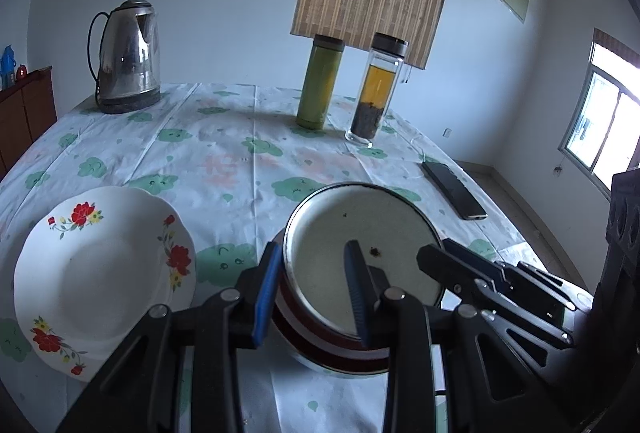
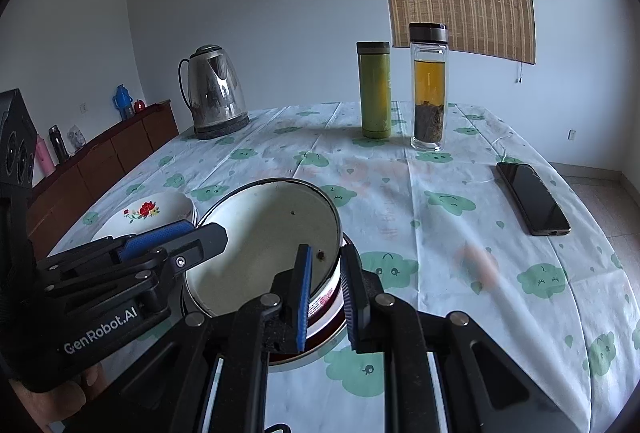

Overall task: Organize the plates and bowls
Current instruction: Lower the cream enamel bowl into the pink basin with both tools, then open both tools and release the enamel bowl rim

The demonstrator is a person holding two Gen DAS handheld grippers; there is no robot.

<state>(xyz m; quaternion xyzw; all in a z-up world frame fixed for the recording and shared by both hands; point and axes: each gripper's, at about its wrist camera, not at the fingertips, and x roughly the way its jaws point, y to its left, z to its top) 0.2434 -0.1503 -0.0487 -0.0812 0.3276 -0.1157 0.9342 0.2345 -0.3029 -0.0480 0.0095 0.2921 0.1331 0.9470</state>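
Observation:
A white enamel bowl [image 1: 352, 233] with red stripes on its outer wall sits near me, and both grippers grip its rim. My left gripper [image 1: 312, 293] is shut on the bowl's left wall, one blue pad outside and one inside. My right gripper [image 2: 326, 297] is shut on the opposite, right rim of the bowl [image 2: 260, 233]. Each gripper shows in the other's view: the right gripper [image 1: 436, 251] and the left gripper [image 2: 192, 233]. A white plate with red flowers [image 1: 92, 273] lies on the cloth just left of the bowl. I cannot tell whether the bowl rests on the table.
At the back of the table [image 1: 224, 137], with its cloud-print cloth, stand a steel kettle [image 1: 128, 61], a green flask [image 1: 318, 85] and a glass tea bottle [image 1: 376, 93]. A black phone [image 1: 454, 189] lies at the right edge. A wooden cabinet [image 2: 104, 157] runs along the left wall.

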